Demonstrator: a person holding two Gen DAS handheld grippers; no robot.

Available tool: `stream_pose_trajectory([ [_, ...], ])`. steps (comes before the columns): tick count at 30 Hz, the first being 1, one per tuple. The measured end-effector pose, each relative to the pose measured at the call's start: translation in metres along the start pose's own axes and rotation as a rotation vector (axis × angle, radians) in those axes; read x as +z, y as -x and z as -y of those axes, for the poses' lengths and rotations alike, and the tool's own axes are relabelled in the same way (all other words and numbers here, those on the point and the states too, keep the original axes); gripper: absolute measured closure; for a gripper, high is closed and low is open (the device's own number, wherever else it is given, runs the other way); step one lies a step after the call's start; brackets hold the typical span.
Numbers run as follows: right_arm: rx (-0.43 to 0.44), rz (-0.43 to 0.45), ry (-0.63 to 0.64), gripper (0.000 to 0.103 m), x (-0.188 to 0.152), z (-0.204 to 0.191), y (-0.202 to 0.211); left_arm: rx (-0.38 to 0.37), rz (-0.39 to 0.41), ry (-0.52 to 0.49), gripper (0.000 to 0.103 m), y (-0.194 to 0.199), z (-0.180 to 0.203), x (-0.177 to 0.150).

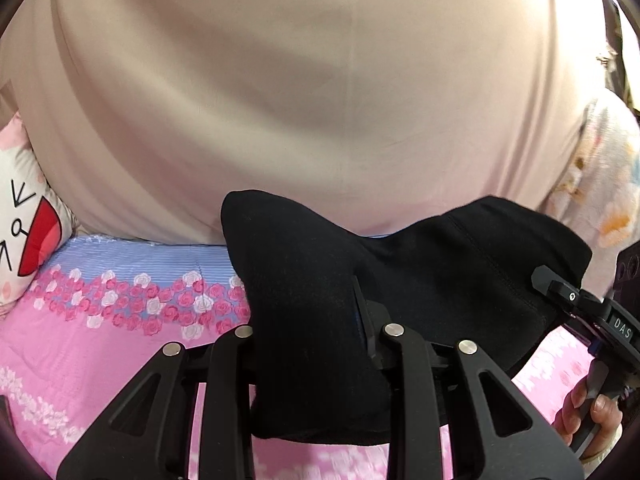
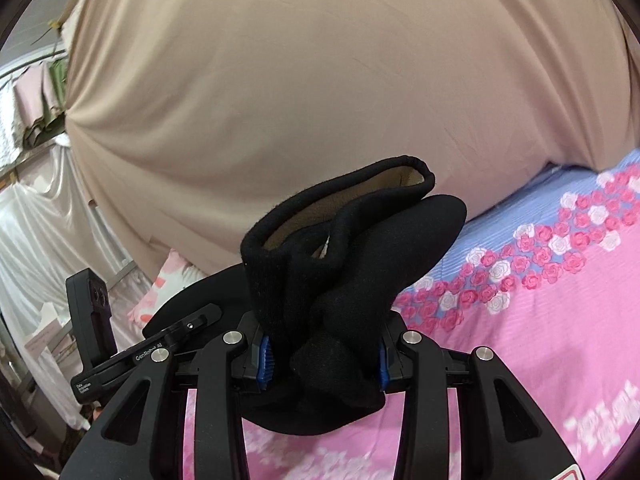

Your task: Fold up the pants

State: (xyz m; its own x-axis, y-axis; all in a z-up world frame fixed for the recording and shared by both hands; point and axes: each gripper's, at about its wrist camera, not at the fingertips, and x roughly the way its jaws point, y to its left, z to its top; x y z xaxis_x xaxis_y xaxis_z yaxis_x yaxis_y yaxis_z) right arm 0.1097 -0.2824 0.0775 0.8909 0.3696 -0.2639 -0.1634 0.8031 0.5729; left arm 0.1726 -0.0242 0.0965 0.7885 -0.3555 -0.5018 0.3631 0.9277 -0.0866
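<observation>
Two grippers were recorded clamped on the black pants [image 1: 316,320], each jaw pair pinching a bunched fold. Nearest the left gripper [image 1: 320,344], fabric was gathered thick between the fingers; the right gripper [image 2: 324,360] held the cuffed edge with tan lining exposed. The garment was stretched between them, its long axis running side to side, raised off the pink floral bedsheet [image 1: 100,360]. Beyond, a beige curtain [image 2: 360,80] was noted.
</observation>
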Motion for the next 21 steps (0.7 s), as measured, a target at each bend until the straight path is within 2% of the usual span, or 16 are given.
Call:
stream_pose_trajectory([
  [3,-0.006,-0.021,-0.045,0.067,-0.006,0.031,-0.029,0.018,-0.010,0.008,0.077,-0.036,-0.007,-0.006],
  [7,-0.014,-0.044,-0.035,0.067,-0.021,0.060,-0.060,0.070,0.034,-0.031,0.077,-0.077,-0.014,-0.027],
  [11,-0.059,-0.117,-0.079,0.066,-0.037,0.086,-0.087,0.072,-0.067,0.014,0.077,-0.116,-0.032,-0.049],
  [14,-0.078,-0.161,-0.127,0.066,-0.046,0.099,-0.091,0.069,-0.072,0.017,0.076,-0.117,-0.038,-0.061],
  [16,-0.094,-0.200,-0.175,0.058,-0.050,0.107,-0.091,0.066,-0.105,0.017,0.072,-0.117,-0.038,-0.067],
  [18,-0.124,-0.252,-0.266,0.047,-0.058,0.121,-0.092,0.080,-0.158,0.019,0.064,-0.122,-0.042,-0.079],
  [19,-0.134,-0.273,-0.297,0.050,-0.063,0.127,-0.092,0.084,-0.191,0.024,0.061,-0.125,-0.044,-0.086],
  [20,-0.140,-0.284,-0.300,0.048,-0.068,0.130,-0.090,0.090,-0.224,0.036,0.047,-0.127,-0.046,-0.092],
  [21,-0.141,-0.289,-0.276,0.045,-0.068,0.127,-0.086,0.109,-0.246,0.050,0.024,-0.126,-0.049,-0.098],
])
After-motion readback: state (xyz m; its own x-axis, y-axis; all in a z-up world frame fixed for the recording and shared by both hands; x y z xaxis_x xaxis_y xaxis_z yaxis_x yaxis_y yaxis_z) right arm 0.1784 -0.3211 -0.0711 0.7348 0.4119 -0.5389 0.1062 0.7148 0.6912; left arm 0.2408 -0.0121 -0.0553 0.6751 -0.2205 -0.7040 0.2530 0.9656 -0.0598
